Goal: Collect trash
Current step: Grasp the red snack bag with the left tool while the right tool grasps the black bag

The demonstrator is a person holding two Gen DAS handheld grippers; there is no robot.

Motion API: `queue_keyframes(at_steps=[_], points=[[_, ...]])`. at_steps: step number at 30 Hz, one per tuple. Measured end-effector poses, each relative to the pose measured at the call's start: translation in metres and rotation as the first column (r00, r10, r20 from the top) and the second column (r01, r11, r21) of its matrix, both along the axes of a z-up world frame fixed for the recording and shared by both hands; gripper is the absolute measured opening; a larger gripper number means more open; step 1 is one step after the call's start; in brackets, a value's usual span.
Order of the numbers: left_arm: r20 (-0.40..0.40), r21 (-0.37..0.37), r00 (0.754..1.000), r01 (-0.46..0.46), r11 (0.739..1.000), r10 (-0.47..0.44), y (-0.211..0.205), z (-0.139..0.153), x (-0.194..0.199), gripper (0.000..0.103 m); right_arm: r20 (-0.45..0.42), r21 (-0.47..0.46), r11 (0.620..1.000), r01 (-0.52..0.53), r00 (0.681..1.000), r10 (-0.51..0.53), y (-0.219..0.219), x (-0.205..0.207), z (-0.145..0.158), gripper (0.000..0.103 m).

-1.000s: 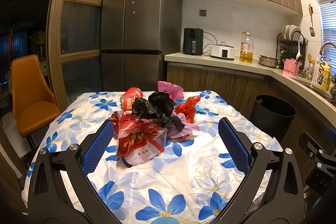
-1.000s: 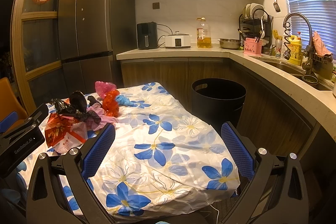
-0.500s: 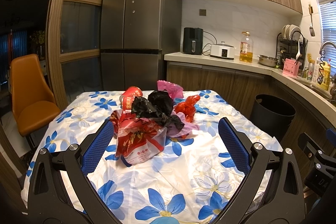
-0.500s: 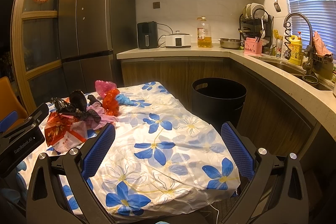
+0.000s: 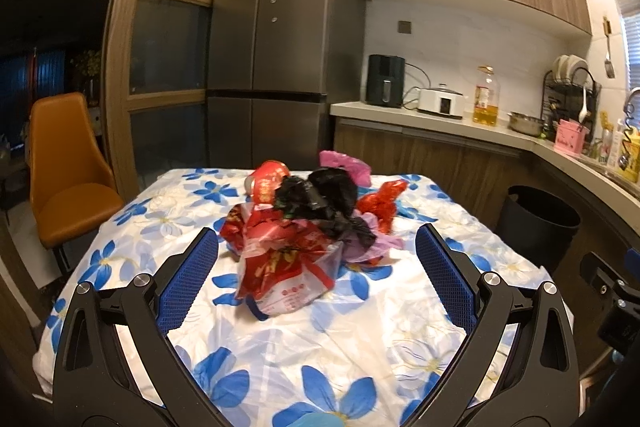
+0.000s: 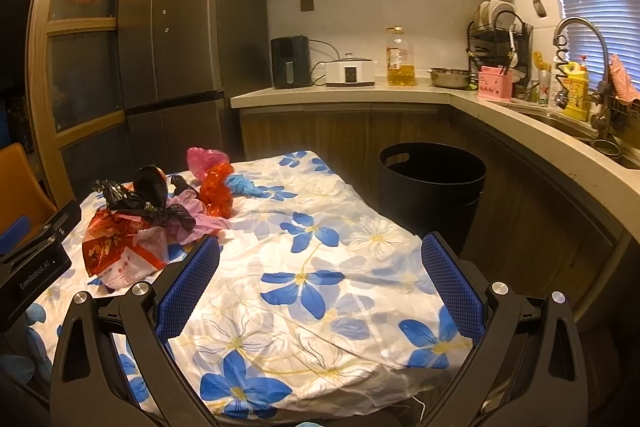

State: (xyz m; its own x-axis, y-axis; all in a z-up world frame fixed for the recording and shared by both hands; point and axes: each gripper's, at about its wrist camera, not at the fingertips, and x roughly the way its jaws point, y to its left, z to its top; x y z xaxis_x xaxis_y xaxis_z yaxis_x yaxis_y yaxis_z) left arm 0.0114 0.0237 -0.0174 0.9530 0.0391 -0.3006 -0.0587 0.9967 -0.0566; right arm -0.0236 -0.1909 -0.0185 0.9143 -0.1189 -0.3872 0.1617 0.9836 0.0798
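Ahead of your left tongs point(image 5: 316, 275), spread and empty, the trash pile point(image 5: 304, 223) is waiting on the worktop point(image 5: 360, 339). You are lining up the first grab; your right tongs point(image 6: 320, 287), also spread, are pointing toward the black bin point(image 6: 432, 179).

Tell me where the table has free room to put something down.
Free: the flowered cloth from the trash pile across to the edge facing the black bin, and the near strip by the open tongs. Crowded: the pile itself.

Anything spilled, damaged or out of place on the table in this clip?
Only the expected mess: a heap of crumpled bags and wrappers sits in a loose pile on the floral tablecloth, none yet in the black bin beside the table. Nothing looks spilled or broken. Left gripper and right gripper are open and empty.
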Motion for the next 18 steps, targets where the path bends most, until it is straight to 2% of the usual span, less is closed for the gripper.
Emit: queue_keyframes(at_steps=[4,10,15,18], points=[[-0.01,0.007,0.999,-0.036,0.999,0.036,0.013,-0.013,0.012,0.096,-0.008,0.004,0.999,-0.043,0.999,0.043,0.003,0.015,-0.005,0.098],[-0.041,-0.037,0.996,-0.081,0.996,0.08,0.035,-0.03,0.035,0.091,0.0,0.022,0.995,-0.095,0.995,0.095,0.006,0.038,-0.013,0.098],[-0.05,-0.05,0.994,-0.099,0.994,0.097,0.044,-0.028,0.054,0.088,0.0,0.031,0.993,-0.117,0.993,0.117,0.009,0.053,-0.016,0.098],[-0.058,-0.062,0.994,-0.091,0.994,0.088,0.05,-0.034,0.064,0.079,0.003,0.034,0.991,-0.126,0.992,0.126,0.011,0.06,-0.017,0.098]])
